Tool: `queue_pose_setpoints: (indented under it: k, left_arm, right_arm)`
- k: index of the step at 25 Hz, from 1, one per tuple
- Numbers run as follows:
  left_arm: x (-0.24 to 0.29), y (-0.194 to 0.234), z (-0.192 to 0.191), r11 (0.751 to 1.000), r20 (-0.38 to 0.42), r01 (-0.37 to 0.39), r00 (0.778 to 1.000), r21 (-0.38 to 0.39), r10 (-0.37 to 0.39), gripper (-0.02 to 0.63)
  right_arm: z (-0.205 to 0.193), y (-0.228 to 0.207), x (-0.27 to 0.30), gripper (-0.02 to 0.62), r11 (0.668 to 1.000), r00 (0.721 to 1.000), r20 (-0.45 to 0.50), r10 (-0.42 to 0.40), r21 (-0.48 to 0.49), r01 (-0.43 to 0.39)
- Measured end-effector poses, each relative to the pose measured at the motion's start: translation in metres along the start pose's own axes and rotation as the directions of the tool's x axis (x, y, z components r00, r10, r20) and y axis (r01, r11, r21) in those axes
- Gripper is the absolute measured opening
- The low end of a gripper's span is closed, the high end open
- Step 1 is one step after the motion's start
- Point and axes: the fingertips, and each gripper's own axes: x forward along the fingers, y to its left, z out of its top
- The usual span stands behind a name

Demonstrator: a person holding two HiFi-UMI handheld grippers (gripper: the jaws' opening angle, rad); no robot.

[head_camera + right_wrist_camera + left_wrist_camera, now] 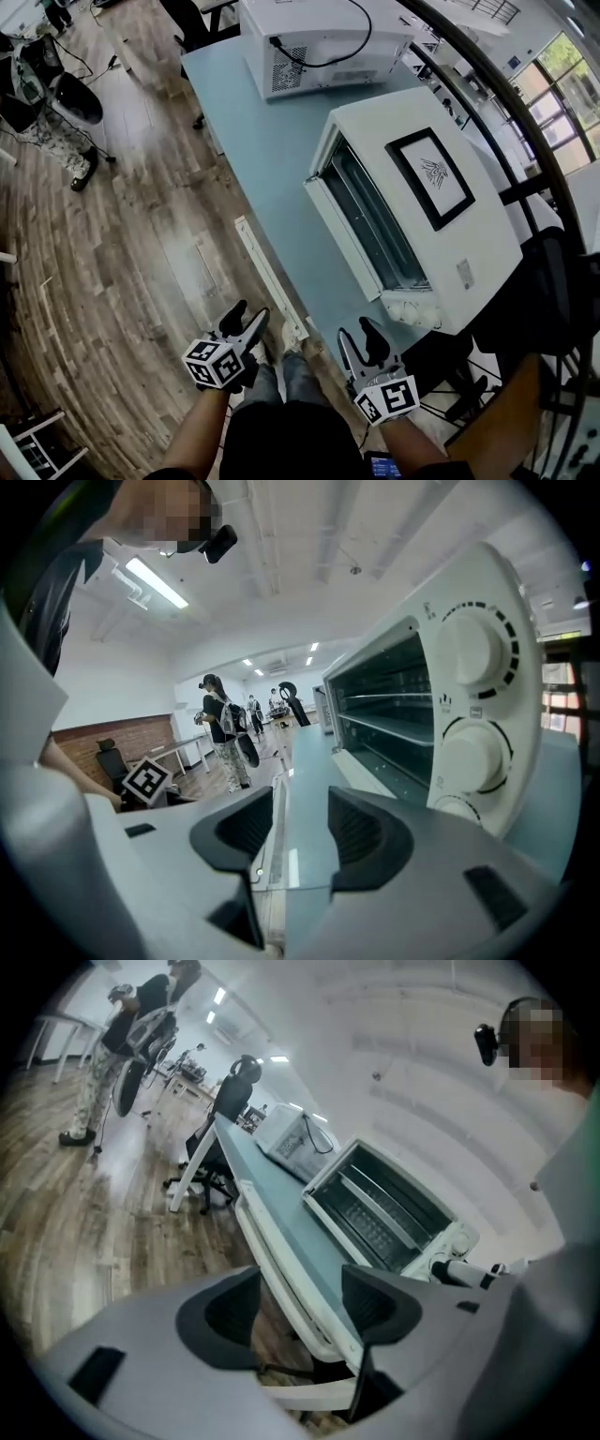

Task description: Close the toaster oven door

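Head view: the white toaster oven (441, 234) is seen on the right part of a pale blue table (262, 150), with its front turned toward the table's middle and its door (361, 225) dropped open to lie about level. The door is judged to be a light, stiff panel of glass in a white frame, swinging on a hinge along its lower edge. It would best be taken or pushed at its free outer edge, on the frame rather than on the glass, and lifted gently so that the light oven is not shoved along the table. Inside the cavity only wire racks (384, 705) are made out in the right gripper view; no food or tray contents can be seen. Round knobs (473, 649) are set beside the opening. The left gripper (246, 321) and the right gripper (360, 339) are held low at the table's near edge, well apart from the door. Both are seen with jaws spread and nothing between them. A second white appliance (319, 37) with a black cable stands at the far end.
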Motion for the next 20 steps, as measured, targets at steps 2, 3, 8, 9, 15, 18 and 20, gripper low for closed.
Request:
queue_pose_setpoints:
  k: [2, 3, 8, 9, 15, 18, 20]
  left_arm:
    - [0.01, 0.004, -0.009, 0.997, -0.007, 0.005, 1.0, -0.071, -0.006, 0.278]
    - [0.014, 0.006, -0.013, 0.994, -0.008, 0.011, 1.0, -0.107, -0.012, 0.278]
    - [0.04, 0.003, -0.029, 0.981, -0.029, 0.042, 0.998, -0.192, -0.048, 0.278]
    - [0.046, -0.001, -0.032, 0.981, -0.038, 0.049, 0.998, -0.188, -0.057, 0.278]
    - [0.066, -0.015, -0.029, 0.967, -0.006, 0.078, 0.997, -0.241, -0.082, 0.247]
    - [0.067, -0.016, -0.025, 0.959, -0.005, 0.071, 0.997, -0.274, -0.076, 0.245]
    - [0.065, -0.021, -0.021, 0.957, -0.001, 0.073, 0.997, -0.281, -0.077, 0.245]
  right_arm:
    - [-0.004, 0.001, -0.005, 0.181, 1.0, 1.0, -0.021, 0.013, -0.013, -0.013]
    - [-0.004, 0.001, -0.009, 0.181, 1.0, 0.999, -0.029, 0.016, -0.022, -0.017]
    - [-0.008, -0.008, -0.027, 0.181, 1.0, 0.999, -0.041, 0.003, -0.027, -0.004]
    - [-0.009, -0.01, -0.03, 0.179, 1.0, 0.999, -0.042, -0.002, -0.023, 0.001]
    - [-0.012, -0.018, -0.046, 0.166, 1.0, 0.999, -0.049, -0.017, -0.018, 0.016]
    - [-0.012, -0.02, -0.048, 0.166, 1.0, 0.999, -0.044, -0.015, -0.016, 0.014]
    - [-0.011, -0.022, -0.048, 0.166, 1.0, 0.999, -0.04, -0.015, -0.007, 0.015]
